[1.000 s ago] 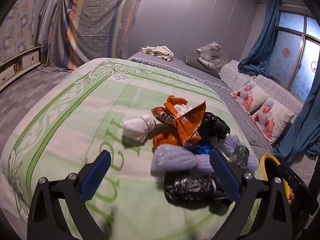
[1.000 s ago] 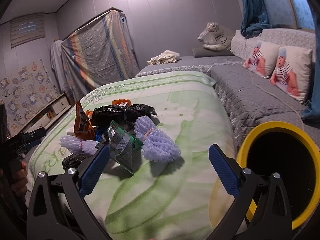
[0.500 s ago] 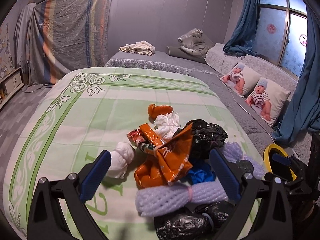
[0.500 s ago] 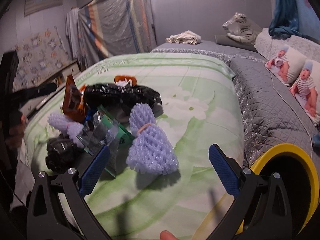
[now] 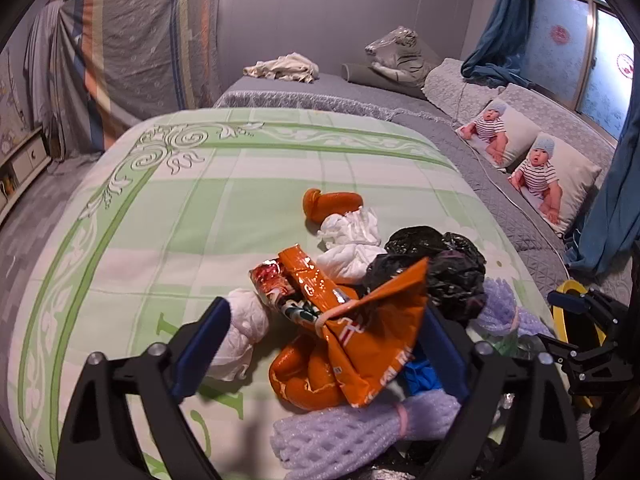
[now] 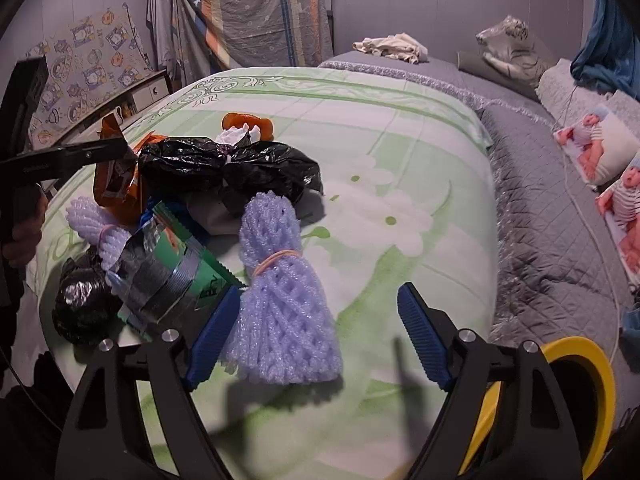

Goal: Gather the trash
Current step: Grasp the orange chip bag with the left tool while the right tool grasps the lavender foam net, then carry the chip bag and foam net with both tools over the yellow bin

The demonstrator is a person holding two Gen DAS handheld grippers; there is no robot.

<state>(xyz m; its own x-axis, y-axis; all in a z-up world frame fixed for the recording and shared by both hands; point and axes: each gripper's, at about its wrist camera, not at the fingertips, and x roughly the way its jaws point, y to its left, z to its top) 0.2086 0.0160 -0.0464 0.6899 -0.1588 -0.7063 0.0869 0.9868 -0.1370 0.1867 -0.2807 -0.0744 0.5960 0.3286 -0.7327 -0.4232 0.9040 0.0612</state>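
A pile of trash lies on the green bedspread (image 5: 168, 216). My left gripper (image 5: 324, 352) is open, with an orange snack wrapper (image 5: 360, 320) and orange peel (image 5: 304, 376) between its fingers; a white tissue wad (image 5: 244, 332) touches the left finger. A lilac foam net (image 5: 352, 436) lies just below. My right gripper (image 6: 316, 336) is open around a lilac foam net bundle (image 6: 280, 304) tied with a rubber band. A green-silver wrapper (image 6: 168, 272) and black plastic bags (image 6: 228, 168) lie beside it. The yellow-rimmed bin (image 6: 576, 396) stands at the lower right.
Grey quilted bedding (image 6: 536, 216) with baby-print pillows (image 5: 548, 176) runs along the right. A covered wardrobe (image 5: 144, 44) stands at the back, a low cabinet (image 6: 148, 92) at the left. The yellow bin (image 5: 568, 320) sits off the bed's near corner.
Both grippers have moved in toward the pile. The left now straddles the orange wrapper; the right now has the lilac net between its fingers. Both stay open.
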